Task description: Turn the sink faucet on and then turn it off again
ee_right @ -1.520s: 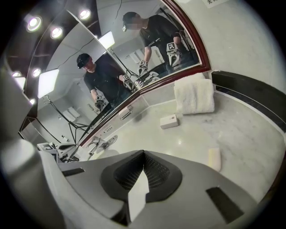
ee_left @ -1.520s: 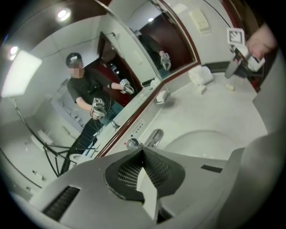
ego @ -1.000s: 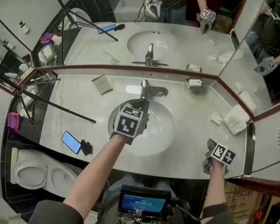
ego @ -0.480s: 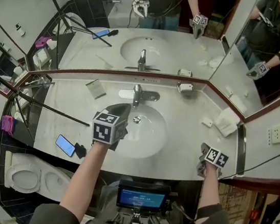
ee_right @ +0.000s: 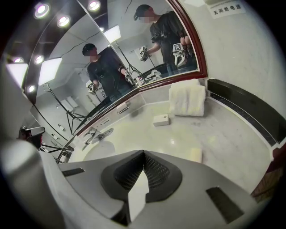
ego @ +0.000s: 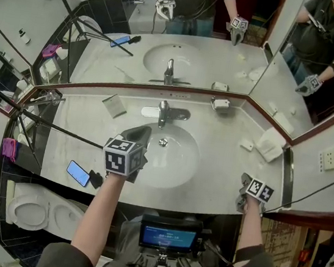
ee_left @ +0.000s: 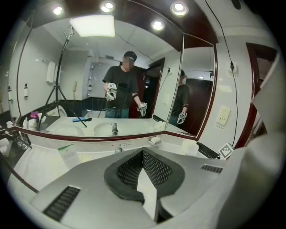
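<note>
Spanning the width of the head view, a pale marble countertop [ego: 223, 168] runs beneath a wall mirror [ego: 215, 56] that reflects the person and both grippers. An oval basin [ego: 177, 168] is set into the middle of the counter. A white toilet [ego: 33, 210] stands at lower left, beyond the counter's end. A black tripod leg [ego: 63, 129] slants across the left part of the counter.

A folded white towel [ego: 271, 144] lies at the right rear of the counter, near the mirror corner.

The left gripper [ego: 137, 133] hangs over the basin's front left rim. Its jaws are clenched together with nothing between them. Its tip points toward the faucet but is clear of it. The right gripper [ee_right: 143, 157] is held over the counter's front right edge, well apart from the basin, with its jaws likewise pressed together and empty.

The faucet [ego: 163, 113] stands upright at the rear centre of the basin, its lever lying to the right. No gripper touches it. Whether water runs cannot be told.

A phone [ego: 78, 173] lies at the counter's front left. A small white box [ego: 221, 104] sits by the mirror, right of the faucet.
</note>
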`<state>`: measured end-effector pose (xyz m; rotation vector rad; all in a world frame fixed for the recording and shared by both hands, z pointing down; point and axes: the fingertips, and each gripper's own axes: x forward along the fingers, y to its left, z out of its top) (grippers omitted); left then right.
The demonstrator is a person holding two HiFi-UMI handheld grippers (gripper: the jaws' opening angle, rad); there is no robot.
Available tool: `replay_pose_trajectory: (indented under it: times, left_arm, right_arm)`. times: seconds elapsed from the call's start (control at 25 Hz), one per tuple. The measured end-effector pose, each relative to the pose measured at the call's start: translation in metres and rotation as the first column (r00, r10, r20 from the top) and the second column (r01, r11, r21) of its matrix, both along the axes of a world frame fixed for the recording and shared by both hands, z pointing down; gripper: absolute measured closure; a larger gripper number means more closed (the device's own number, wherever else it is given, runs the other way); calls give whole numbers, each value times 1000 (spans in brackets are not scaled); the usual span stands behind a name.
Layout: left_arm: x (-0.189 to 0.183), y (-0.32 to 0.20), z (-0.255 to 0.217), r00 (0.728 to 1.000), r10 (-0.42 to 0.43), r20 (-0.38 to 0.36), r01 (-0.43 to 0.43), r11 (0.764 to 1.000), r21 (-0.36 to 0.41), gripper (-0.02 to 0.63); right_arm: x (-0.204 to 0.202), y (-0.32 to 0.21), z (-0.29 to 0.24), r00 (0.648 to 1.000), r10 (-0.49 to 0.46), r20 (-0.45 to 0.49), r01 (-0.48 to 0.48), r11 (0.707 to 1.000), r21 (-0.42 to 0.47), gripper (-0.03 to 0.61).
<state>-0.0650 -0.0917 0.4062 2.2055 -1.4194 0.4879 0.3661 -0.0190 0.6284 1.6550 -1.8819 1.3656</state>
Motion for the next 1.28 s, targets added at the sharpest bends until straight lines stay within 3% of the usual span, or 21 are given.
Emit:
replay_pose_trajectory:
  times: [0.88,1.04,1.16,1.28]
  left_arm:
    - [-11,-2,7,999,-45,1,45,999,6,602]
    - [-5,-7,21,993,-45,-109,42,999,-25,460]
    - [-4,-13,46,974,-76,-212,60,995,-81,445]
    - [-6,-23,76,971,-88,-223,61,990,-125,417]
  right_arm:
    - [-3,-4,-1,1000,-16,5,16,1000,7,572]
    - [-4,-7,-5,1000,-31,3,30,1000,7,572]
    - [-7,-8,-6,999,-43,1,43,999,9,572]
    - [-12,-10,-7,998,-61,-5,61,998,9,572]
